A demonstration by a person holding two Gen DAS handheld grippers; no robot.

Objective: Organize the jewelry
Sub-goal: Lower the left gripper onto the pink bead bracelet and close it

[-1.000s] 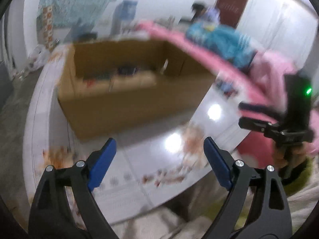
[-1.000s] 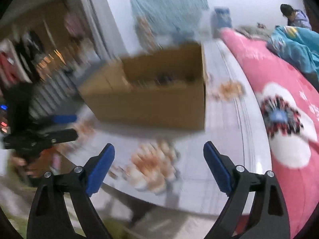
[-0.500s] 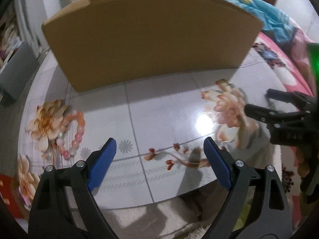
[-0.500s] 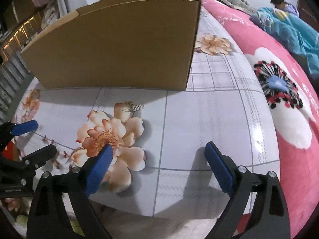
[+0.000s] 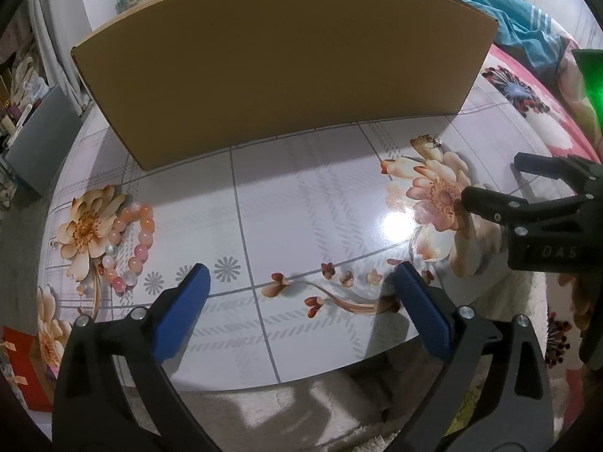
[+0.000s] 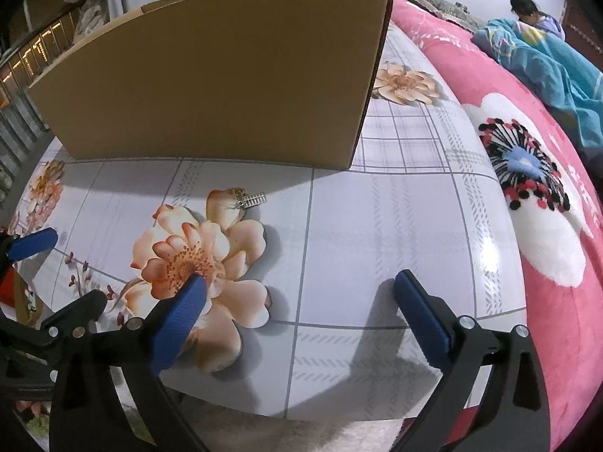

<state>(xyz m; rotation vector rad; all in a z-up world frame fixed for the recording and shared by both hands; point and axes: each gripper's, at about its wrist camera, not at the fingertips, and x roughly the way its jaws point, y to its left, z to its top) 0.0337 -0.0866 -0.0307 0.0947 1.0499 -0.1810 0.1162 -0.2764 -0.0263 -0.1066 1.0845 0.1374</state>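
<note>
A pink and orange bead bracelet (image 5: 130, 243) lies on the floral table at the left. A small silver metal piece (image 6: 252, 200) lies on a printed flower in front of the cardboard box (image 6: 211, 86); it also shows in the left wrist view (image 5: 429, 142). The box (image 5: 279, 75) stands at the back of the table; its inside is hidden. My left gripper (image 5: 299, 301) is open and empty over the table's front edge. My right gripper (image 6: 299, 301) is open and empty, also near the front edge, to the right of the left one.
The round table (image 6: 377, 226) has a glossy flower-print top. A pink bed with a blue blanket (image 6: 546, 75) runs along the right, with a person at its far end. A red box (image 5: 19, 369) sits low at the left. White rug below.
Both grippers have dropped lower and closer to the table. The box now fills the upper view, and the bracelet and the silver piece have come into sight. Both stay open.
</note>
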